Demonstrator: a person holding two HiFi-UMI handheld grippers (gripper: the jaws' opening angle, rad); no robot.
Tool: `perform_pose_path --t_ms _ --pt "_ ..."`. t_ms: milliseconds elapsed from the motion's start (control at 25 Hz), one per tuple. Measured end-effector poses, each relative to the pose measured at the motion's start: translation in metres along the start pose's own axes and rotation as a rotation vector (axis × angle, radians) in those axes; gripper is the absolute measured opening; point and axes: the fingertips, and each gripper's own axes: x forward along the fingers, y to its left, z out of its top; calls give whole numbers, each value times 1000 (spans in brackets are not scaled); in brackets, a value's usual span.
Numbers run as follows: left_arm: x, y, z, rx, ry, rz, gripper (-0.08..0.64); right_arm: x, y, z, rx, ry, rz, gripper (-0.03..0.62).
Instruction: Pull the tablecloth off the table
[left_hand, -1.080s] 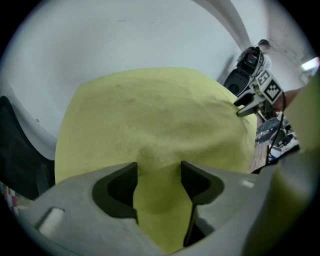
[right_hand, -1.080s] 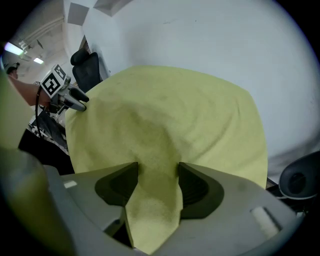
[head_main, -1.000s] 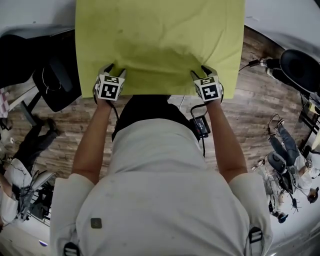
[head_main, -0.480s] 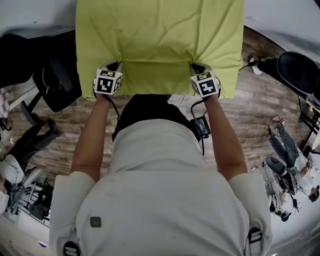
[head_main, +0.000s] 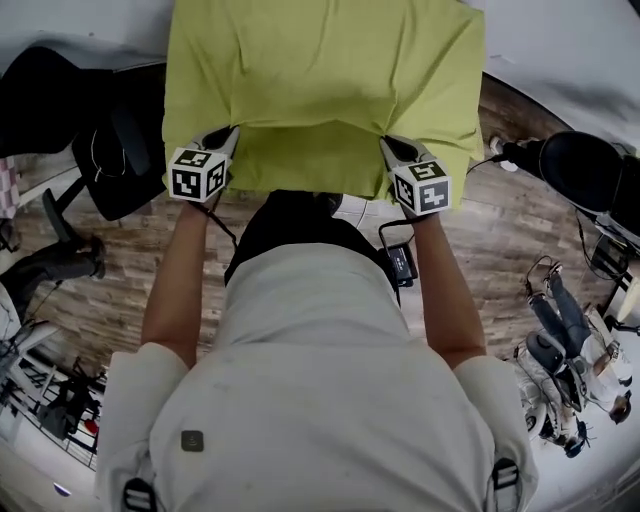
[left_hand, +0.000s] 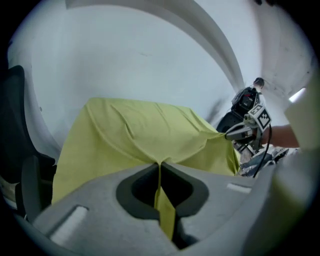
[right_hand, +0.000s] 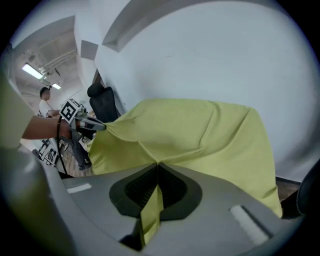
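Yellow-green fabric, soft and creased, is the tablecloth. It fills the upper middle of the head view, draped over a squared shape with its sides hanging in loose folds. Your left gripper has its grey fingers shut tight on a thin pleat of the near hem. Your right gripper pinches a matching fold the same way. Between the two pinches the edge sags in a shallow curve, and each pinch pulls the cloth into a peaked ridge. A wood-grain floor shows at both lower sides.
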Motion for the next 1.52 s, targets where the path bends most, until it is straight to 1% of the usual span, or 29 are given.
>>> perform_pose_path --t_ms 40,80,200,240,400,520,680,880,1000,1160,1320,1400,1520 --pt "-11 -2 2 0 -21 -5 2 -7 10 5 -10 -18 8 14" --pt "-22 -5 5 16 -43 -7 2 -13 20 10 -26 -38 14 14" --pt "-54 -15 22 106 -132 2 2 -29 44 29 -103 -113 14 14" --pt "-65 -20 29 122 -163 4 2 -35 50 33 -126 -135 11 14" --pt "-101 -46 57 142 -270 0 2 -71 59 48 -176 -207 9 14" --pt "-132 -67 82 184 -360 10 2 -109 65 68 -222 -289 0 14" --pt "-189 -96 113 238 -490 26 2 -173 83 97 -265 -426 -2 15" --pt "-264 -132 143 277 -622 47 3 -249 113 130 -320 -583 3 15" --pt "-296 -161 156 314 -666 51 3 -285 123 144 -348 -648 3 15" --pt "-321 -187 164 391 -681 85 3 -321 136 154 -374 -719 1 15" --pt "-343 -191 164 416 -694 84 3 -339 160 160 -365 -774 -6 15" --pt "-355 -192 162 426 -706 75 3 -345 174 158 -368 -788 -17 15" --pt "-370 -194 158 463 -719 54 3 -353 196 155 -378 -797 -48 15"
